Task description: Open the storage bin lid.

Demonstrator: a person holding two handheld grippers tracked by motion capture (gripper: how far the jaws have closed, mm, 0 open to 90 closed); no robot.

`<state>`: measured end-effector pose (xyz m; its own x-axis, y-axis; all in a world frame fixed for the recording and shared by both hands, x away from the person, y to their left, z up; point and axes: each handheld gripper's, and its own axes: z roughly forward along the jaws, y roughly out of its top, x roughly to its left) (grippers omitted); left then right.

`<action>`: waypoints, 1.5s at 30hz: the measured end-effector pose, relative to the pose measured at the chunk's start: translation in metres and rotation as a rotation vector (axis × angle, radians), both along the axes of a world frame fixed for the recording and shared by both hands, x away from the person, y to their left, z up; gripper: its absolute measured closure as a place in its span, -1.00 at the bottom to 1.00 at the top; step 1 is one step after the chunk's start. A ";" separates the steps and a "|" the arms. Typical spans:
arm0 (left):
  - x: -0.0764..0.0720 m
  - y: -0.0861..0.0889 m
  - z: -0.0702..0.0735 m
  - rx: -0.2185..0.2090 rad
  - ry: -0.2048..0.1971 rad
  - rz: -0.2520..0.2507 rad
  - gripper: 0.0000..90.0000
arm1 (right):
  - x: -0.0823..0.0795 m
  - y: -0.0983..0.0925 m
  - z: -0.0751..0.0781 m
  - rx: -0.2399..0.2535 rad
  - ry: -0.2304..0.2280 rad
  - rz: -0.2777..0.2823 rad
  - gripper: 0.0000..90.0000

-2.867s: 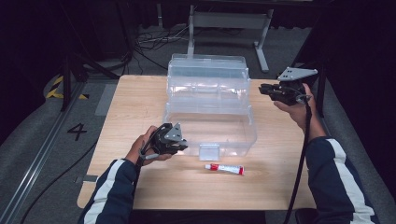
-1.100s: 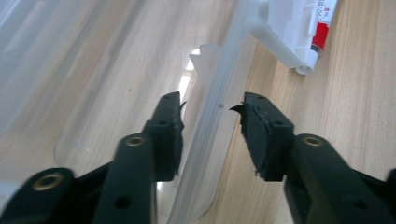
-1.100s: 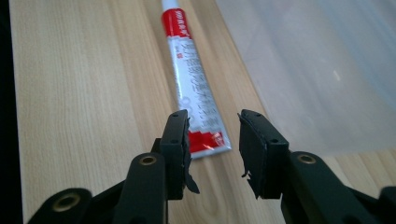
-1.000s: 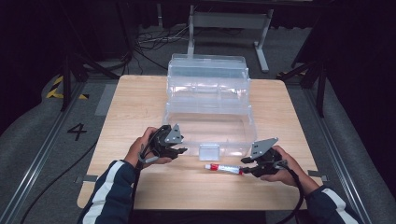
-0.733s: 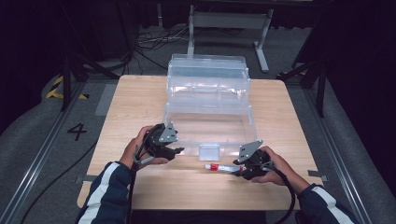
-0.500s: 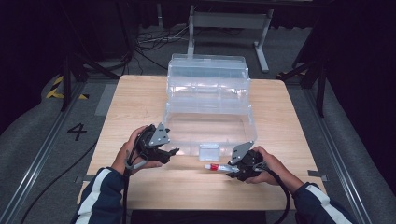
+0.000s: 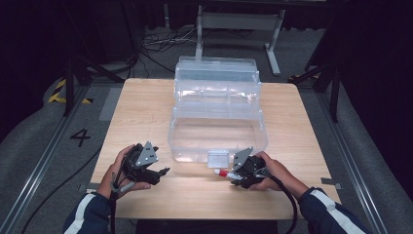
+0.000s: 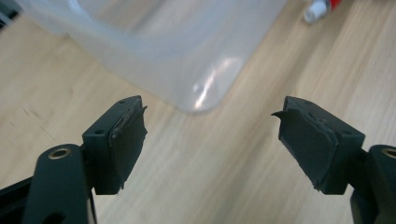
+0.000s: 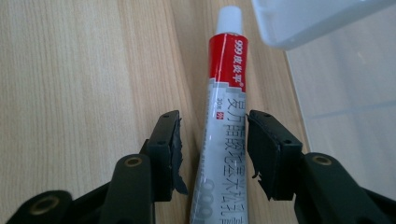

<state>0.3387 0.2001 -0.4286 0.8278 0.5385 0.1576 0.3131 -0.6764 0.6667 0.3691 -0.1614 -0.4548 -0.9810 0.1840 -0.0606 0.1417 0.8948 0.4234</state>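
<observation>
On the pale wooden table (image 7: 146, 112), with its fine straight grain, a slim ointment tube (image 9: 224, 135) lies flat just in front of the clear plastic box (image 7: 216, 131). Its body is smooth and silver-grey with printed characters, a glossy red band follows, and a white cylindrical cap finishes the end, which points toward the box's small front latch (image 7: 217, 158).

The right gripper (image 7: 238, 171) is set low over the tube, its two black jaws straddling the grey body. The jaws have just been opening, and a thin gap shows on each side between the tube and the ragged-edged rubber pads (image 9: 173, 149), so the tube sits between them without being squeezed.

The left gripper (image 7: 163, 171) is near the box's front left corner, released, with nothing in it. In the left gripper view its blocky matte jaws stand wide apart, having just been opening, with bare wood between them. Beyond them the rounded, translucent corner of the box catches a bright highlight, and the tube's white cap shows at the top right edge.

The box is rectangular with soft corners, its hinged lid (image 7: 216, 73) raised behind it.
</observation>
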 end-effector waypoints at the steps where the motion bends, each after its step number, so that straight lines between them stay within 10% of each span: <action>1: -0.001 0.003 -0.005 0.012 0.012 0.000 -0.48 | 0.000 0.002 0.000 -0.007 0.012 -0.002 0.23; 12: -0.001 0.024 -0.045 -0.008 0.147 0.033 -0.49 | 0.007 0.013 -0.002 -0.026 0.035 -0.009 0.38; 23: 0.005 0.034 -0.057 -0.052 0.195 0.041 -0.57 | 0.004 0.013 -0.001 -0.048 0.083 0.032 0.55; 33: 0.005 0.038 -0.063 -0.101 0.167 0.046 -0.67 | 0.000 0.016 0.003 -0.145 0.092 0.088 0.47; 45: 0.004 0.038 -0.065 -0.121 0.156 0.063 -0.67 | -0.001 0.016 0.003 -0.147 0.099 0.100 0.56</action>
